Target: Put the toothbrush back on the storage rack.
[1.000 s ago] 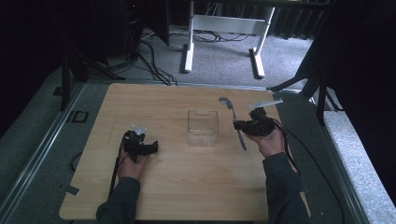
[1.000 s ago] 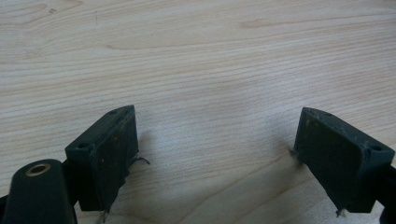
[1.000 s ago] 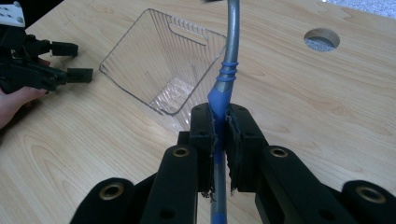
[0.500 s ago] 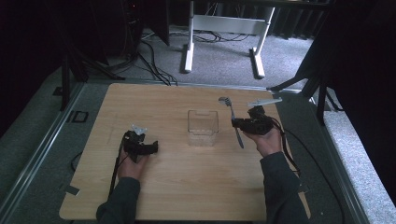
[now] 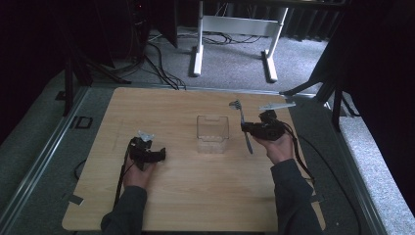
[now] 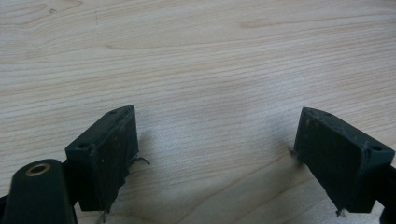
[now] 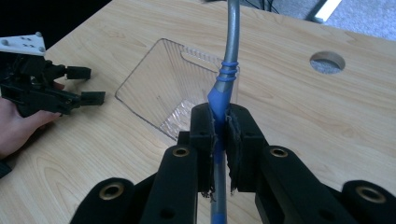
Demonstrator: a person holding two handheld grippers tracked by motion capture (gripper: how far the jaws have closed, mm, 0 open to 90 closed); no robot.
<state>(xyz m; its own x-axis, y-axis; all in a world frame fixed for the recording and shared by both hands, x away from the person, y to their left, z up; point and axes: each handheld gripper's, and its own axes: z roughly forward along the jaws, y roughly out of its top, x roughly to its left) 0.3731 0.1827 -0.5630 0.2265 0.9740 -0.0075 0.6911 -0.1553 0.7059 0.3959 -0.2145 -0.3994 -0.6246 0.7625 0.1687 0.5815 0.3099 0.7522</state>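
My right claw [image 7: 218, 140] pinches a fork [image 7: 223, 93] by its blue handle, just beside the clear box [image 5: 213, 133]. My left claw [image 6: 215, 158] is spread wide over the wooden surface [image 6: 196, 56].

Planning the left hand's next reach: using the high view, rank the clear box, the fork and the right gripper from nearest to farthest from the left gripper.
1. Clear box, mid-table, to the right of the left gripper.
2. Fork, just past the box's right side, clamped in the right gripper's jaws.
3. Right gripper, its body farthest right, near the table's right edge; its jaws meet the fork, so these two are nearly level.
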